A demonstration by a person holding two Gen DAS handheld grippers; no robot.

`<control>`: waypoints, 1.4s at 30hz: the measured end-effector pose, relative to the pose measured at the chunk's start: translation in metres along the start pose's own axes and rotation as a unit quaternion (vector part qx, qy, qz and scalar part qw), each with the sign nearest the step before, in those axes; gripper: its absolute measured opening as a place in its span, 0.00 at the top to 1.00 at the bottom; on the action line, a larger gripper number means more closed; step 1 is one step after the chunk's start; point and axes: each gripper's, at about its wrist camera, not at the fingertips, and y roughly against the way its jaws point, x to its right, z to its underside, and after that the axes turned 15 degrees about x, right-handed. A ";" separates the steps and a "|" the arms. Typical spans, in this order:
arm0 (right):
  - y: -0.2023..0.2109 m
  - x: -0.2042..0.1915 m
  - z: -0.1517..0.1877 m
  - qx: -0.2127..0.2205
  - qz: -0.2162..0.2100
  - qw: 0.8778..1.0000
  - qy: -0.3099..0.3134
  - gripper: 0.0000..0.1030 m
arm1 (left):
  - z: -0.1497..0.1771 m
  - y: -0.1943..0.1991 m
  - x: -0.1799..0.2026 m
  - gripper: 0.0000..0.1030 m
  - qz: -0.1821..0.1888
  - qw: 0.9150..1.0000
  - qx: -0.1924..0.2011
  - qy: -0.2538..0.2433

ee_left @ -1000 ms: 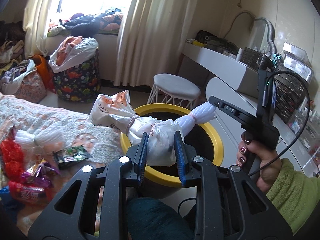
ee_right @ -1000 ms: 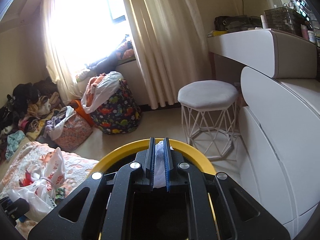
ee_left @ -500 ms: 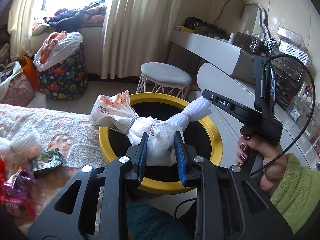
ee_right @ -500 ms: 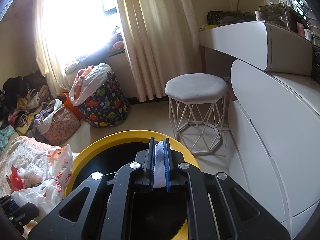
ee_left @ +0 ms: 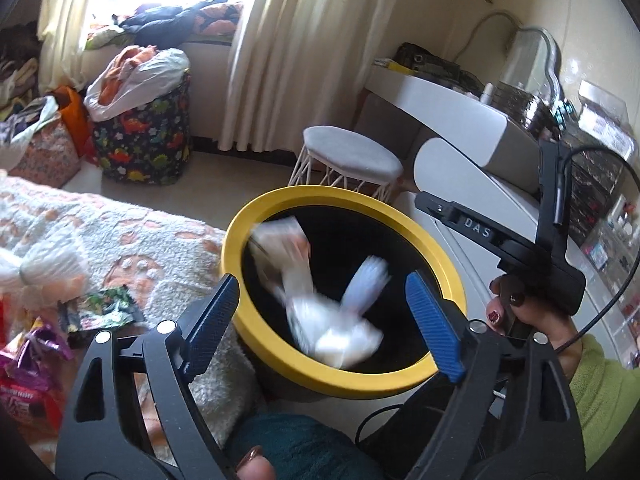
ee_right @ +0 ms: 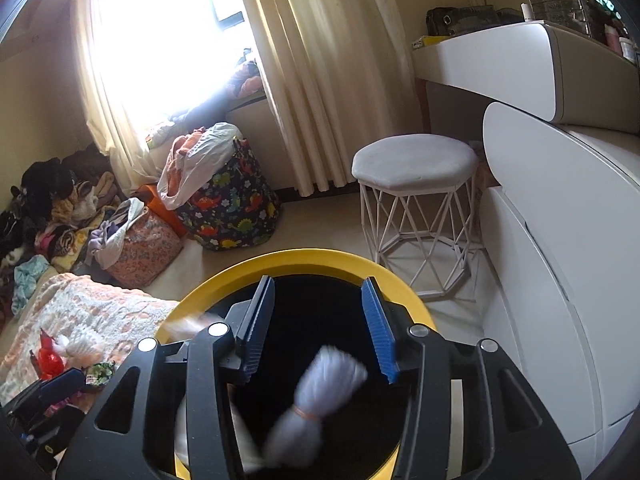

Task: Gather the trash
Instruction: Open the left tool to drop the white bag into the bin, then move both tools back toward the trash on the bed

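A tied white plastic trash bag (ee_left: 332, 316), motion-blurred, is falling inside the black bin with a yellow rim (ee_left: 280, 200). Its twisted end shows in the right wrist view (ee_right: 316, 396) over the bin's dark inside, below the yellow rim (ee_right: 320, 258). My left gripper (ee_left: 322, 320) is open and empty above the bin's near edge. My right gripper (ee_right: 318, 340) is open and empty over the bin mouth; its body shows in the left wrist view (ee_left: 500, 240).
Snack wrappers (ee_left: 100, 308) and red packets (ee_left: 24, 384) lie on a fluffy blanket (ee_left: 120, 240) left of the bin. A white stool (ee_right: 416, 172), a white vanity (ee_right: 560, 240), a dinosaur-print hamper (ee_left: 144, 140) and curtains stand beyond.
Both grippers opened and let go of the trash bag, which dropped into the bin. The left wrist view has tilted down over the bin.
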 end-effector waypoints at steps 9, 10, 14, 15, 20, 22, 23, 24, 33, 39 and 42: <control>0.008 -0.017 -0.004 0.014 -0.037 0.999 -0.007 0.48 | -0.004 0.020 -0.020 0.11 -0.070 0.997 0.008 0.019; 0.009 -0.019 -0.005 0.015 -0.041 0.999 -0.007 0.47 | -0.004 0.022 -0.022 0.11 -0.075 0.997 0.009 0.020; 0.013 -0.031 -0.006 0.017 -0.062 0.998 0.001 0.43 | -0.006 0.034 -0.030 0.11 -0.101 0.995 0.015 0.015; 0.013 -0.034 -0.006 0.017 -0.066 0.998 0.003 0.42 | -0.007 0.037 -0.031 0.11 -0.108 0.994 0.017 0.014; 0.018 -0.048 -0.007 0.018 -0.092 0.996 0.006 0.39 | -0.011 0.050 -0.044 0.11 -0.130 0.991 0.024 0.020; 0.021 -0.055 -0.007 0.018 -0.103 0.994 0.008 0.38 | -0.013 0.055 -0.047 0.11 -0.137 0.990 0.028 0.022; 0.022 -0.059 -0.007 0.018 -0.110 0.994 0.011 0.37 | -0.014 0.058 -0.049 0.11 -0.140 0.989 0.031 0.023; 0.024 -0.063 -0.006 0.017 -0.116 0.993 0.014 0.35 | -0.014 0.060 -0.051 0.11 -0.144 0.989 0.033 0.024; 0.038 -0.106 0.004 0.002 -0.179 0.982 0.053 0.32 | -0.019 0.084 -0.069 0.11 -0.179 0.982 0.051 0.036; 0.048 -0.130 0.011 -0.008 -0.217 0.974 0.068 0.32 | -0.020 0.103 -0.082 0.11 -0.202 0.976 0.063 0.042; 0.053 -0.139 0.014 -0.011 -0.232 0.969 0.078 0.32 | -0.022 0.111 -0.087 0.11 -0.213 0.974 0.068 0.045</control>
